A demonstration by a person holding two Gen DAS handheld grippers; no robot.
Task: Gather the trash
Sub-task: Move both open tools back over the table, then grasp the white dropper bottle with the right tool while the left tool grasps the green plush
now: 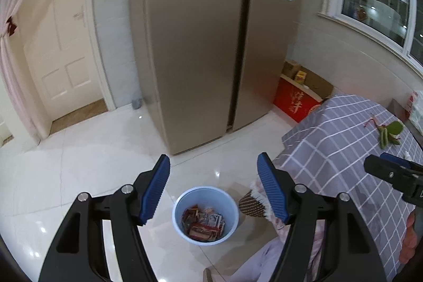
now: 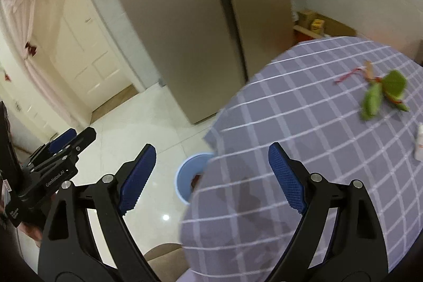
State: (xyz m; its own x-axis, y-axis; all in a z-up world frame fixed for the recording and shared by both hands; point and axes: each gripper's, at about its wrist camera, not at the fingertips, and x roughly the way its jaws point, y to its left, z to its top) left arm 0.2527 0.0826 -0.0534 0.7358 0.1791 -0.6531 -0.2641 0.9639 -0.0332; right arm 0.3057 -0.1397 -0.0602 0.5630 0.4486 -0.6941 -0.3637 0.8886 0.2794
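A light blue bin (image 1: 205, 215) stands on the floor beside the table, with red and white wrappers (image 1: 203, 223) inside; its rim also shows in the right wrist view (image 2: 185, 171). My left gripper (image 1: 214, 184) is open and empty, held above the bin. My right gripper (image 2: 211, 171) is open and empty over the table's near edge. Green leaf scraps with a red string (image 2: 383, 94) lie on the grey checked tablecloth (image 2: 290, 110), far right; they also show in the left wrist view (image 1: 391, 132).
A tall beige fridge (image 1: 201, 44) stands behind the bin. A red box (image 1: 293, 99) and cartons sit by the wall. A white object (image 2: 419, 142) lies at the table's right edge. A brown stool (image 2: 164, 258) is below. A white door (image 1: 63, 54) is at left.
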